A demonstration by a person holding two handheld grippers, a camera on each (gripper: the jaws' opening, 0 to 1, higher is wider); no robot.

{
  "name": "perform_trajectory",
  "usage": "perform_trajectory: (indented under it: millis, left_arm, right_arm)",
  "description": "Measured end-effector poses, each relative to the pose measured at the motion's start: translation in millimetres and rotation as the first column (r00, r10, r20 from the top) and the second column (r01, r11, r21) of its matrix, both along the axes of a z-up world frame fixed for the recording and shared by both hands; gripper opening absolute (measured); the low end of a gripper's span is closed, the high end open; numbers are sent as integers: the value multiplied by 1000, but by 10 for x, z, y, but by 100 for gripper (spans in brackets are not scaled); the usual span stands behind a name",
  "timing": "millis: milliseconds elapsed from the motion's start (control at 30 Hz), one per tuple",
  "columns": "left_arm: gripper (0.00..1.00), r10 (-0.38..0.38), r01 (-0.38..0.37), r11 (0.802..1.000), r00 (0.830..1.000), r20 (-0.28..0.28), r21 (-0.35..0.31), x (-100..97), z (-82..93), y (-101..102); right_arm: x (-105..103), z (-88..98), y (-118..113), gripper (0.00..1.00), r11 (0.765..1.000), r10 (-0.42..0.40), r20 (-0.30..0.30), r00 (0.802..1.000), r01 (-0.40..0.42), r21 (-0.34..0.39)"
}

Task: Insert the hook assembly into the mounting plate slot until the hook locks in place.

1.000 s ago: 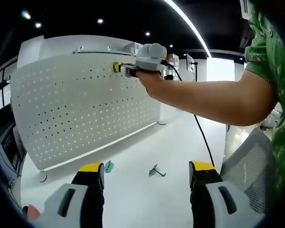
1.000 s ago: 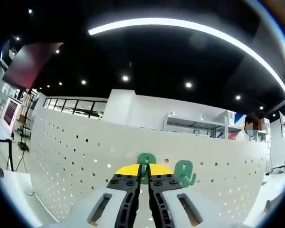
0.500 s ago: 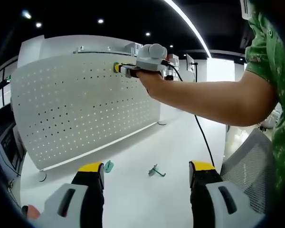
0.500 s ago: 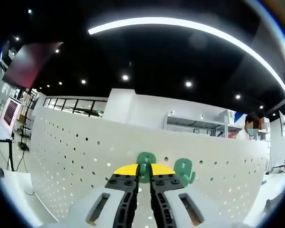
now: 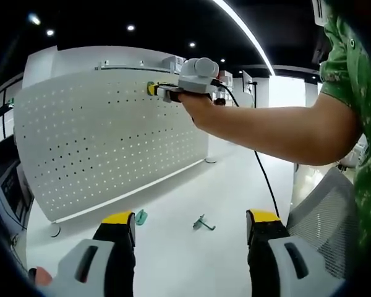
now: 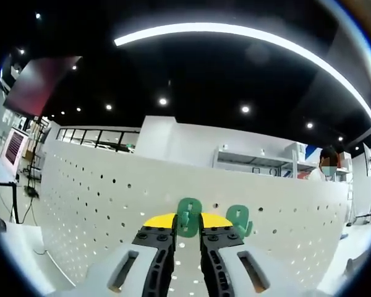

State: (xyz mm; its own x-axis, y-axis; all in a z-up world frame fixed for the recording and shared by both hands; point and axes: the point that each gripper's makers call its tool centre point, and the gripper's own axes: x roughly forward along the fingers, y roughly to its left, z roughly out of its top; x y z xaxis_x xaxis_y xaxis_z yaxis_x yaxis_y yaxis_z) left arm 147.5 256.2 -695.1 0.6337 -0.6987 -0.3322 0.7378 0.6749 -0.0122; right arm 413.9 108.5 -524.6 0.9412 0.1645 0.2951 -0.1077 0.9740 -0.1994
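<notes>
A white perforated mounting plate (image 5: 99, 142) stands upright on the white table. My right gripper (image 5: 157, 90) is up at its top edge, held by a person's hand. In the right gripper view, the plate (image 6: 99, 210) is close ahead and a green hook (image 6: 188, 213) sits against it between my right gripper's (image 6: 187, 230) slightly parted jaws. A second green hook (image 6: 238, 221) hangs on the plate just to the right. My left gripper (image 5: 190, 218) is low over the table, jaws wide apart and empty. Two loose green hook pieces (image 5: 141, 216) (image 5: 203, 223) lie on the table.
The person's forearm (image 5: 266, 130) and green sleeve cross the right side, with a black cable (image 5: 263, 179) hanging from the right gripper. A grey mesh chair back (image 5: 321, 223) is at lower right. White table surface (image 5: 191, 185) lies in front of the plate.
My right gripper's jaws have spread apart around the green hook, which stays against the plate. The left gripper has held still.
</notes>
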Motion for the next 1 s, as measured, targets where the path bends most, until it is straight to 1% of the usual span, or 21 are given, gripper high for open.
perform_trajectory:
  millis: [133,233,500,767,1000]
  left_arm:
    - [76,0,0,1000,1000,0,0,-7,3,0]
    - [76,-1,1,1000,1000,3,0,-13,11,-7]
    - [76,-4,4,1000,1000,7,-4,-27,26,-19]
    - [76,-9,9,1000,1000,11,-6,-45,41,-30]
    - [76,-10,10,1000,1000,19,-6,-57,67,-36]
  right_arm:
    - [-19,-7,3,16,1000,2,-1,1000,-2,0]
    - [-37,-9,4,20,1000,10,0,1000,-10,11]
    - [-73,-84,-5,25,999,26,-18,1000,-25,24]
    - [-111,-117,-28,28,1000,25,-26,999,-25,18]
    - [-175,-137,-70,28,1000,19,-38,999,-18,9]
